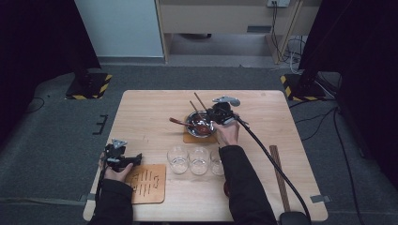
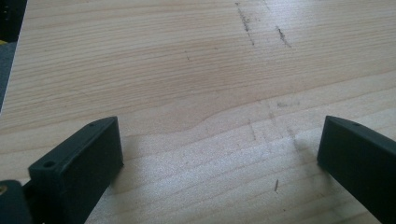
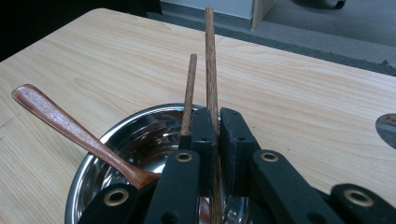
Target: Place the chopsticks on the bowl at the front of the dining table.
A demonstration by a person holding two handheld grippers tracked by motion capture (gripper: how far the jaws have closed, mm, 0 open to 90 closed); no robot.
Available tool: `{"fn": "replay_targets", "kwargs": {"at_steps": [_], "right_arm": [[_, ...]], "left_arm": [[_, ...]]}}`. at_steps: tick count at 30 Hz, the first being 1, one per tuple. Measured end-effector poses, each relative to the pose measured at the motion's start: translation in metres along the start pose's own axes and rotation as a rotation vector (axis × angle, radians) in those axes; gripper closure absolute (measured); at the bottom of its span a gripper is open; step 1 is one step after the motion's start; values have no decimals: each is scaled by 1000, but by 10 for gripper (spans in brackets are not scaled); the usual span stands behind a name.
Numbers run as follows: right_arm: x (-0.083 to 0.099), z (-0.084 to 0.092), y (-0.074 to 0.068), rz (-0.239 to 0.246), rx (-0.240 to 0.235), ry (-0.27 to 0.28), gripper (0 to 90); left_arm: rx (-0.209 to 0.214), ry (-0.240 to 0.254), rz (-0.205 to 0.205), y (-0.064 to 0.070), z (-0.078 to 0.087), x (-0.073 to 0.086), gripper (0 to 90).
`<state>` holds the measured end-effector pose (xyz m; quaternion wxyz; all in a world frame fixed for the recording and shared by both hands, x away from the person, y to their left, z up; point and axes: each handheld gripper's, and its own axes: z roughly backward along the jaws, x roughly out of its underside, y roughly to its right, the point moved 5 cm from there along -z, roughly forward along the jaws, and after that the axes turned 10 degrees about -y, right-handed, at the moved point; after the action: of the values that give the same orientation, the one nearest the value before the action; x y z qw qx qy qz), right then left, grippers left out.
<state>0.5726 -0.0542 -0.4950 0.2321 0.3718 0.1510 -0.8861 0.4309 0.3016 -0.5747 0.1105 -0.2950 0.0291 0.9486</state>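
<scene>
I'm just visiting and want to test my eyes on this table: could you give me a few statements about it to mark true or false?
1. The right gripper is shut on a chopstick. True.
2. The wooden spoon lies flat on the table. False: it rests in the metal bowl.
3. The left gripper has its jaws wide apart over bare wood. True.
4. Five glasses stand near the bowl. False: three stand in a row.

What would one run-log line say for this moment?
right tool: shut on chopstick, over steel bowl | spoon: in bowl | left tool: open, empty
</scene>
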Motion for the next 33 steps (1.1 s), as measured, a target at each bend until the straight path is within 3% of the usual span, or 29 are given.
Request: {"fn": "replay_targets", "kwargs": {"at_steps": [33], "right_arm": [[9, -18, -4, 9, 7, -84, 847]], "left_arm": [[0, 0, 0, 0, 0, 0, 0]]}}
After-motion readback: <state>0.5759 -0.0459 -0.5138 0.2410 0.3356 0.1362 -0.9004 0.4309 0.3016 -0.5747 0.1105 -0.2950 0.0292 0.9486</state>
